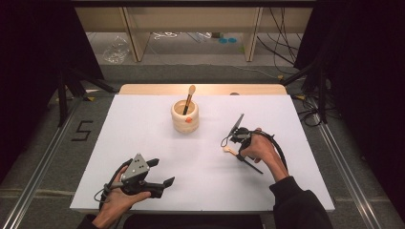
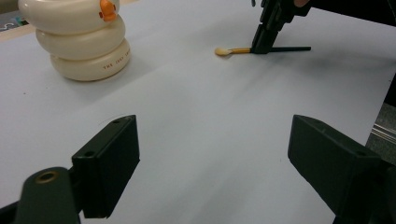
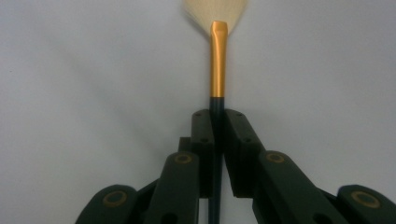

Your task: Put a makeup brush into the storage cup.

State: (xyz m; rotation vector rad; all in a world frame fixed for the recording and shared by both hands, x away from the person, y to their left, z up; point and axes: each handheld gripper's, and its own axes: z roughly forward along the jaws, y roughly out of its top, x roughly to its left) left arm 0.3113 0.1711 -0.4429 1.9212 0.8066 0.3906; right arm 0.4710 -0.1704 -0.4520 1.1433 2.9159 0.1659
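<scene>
The right gripper (image 1: 237,141) is clenched on a makeup brush (image 1: 231,150), its two black jaws pinching the dark handle just behind the gold collar. In the right gripper view the brush (image 3: 217,60) runs straight out along the line of the jaws, pale bristles at the far end. Seen from above, its long axis lies slantwise on the white table (image 1: 157,157): bristle tip toward the person's left, handle end trailing back toward the near right edge. From the left gripper view the brush (image 2: 233,50) lies flat, or very nearly so, on the surface.

Toward the far middle of the table stands a cream ringed holder (image 1: 185,116) (an orange mark on its front). A second brush (image 1: 188,98) leans inside it, bristles up.

The left gripper (image 1: 161,172) rests near the front left edge, jaws spread wide and grasping nothing.
</scene>
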